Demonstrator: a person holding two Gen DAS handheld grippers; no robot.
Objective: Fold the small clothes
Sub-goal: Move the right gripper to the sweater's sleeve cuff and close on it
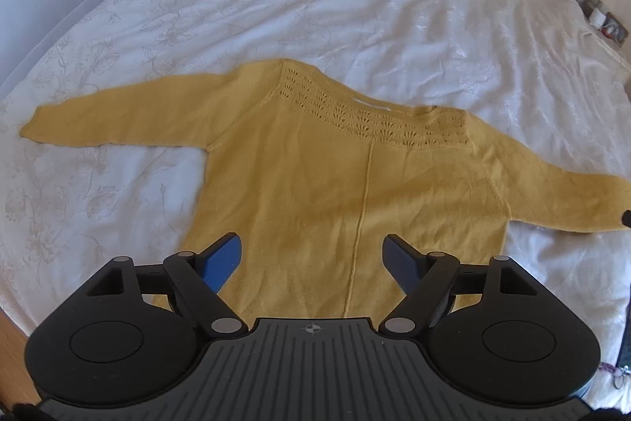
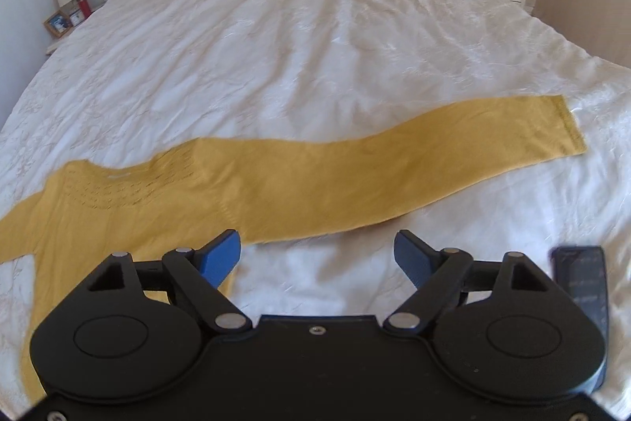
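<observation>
— Mustard sweater [image 1: 315, 184] spread flat on the bed [image 1: 315, 6], both sleeves out. Folded yet?
— Not yet. Left gripper [image 1: 311, 255] over the sweater's hem, right gripper [image 2: 315, 255] beside its sleeve [image 2: 434, 152]; jaws spread, pinching nothing. Probably sleeve next.

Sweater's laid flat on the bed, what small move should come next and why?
Probably lower the right hand-held gripper onto the sleeve just ahead and pinch it: the sweater lies spread out, both sleeves unfolded, jaws open and empty.
</observation>
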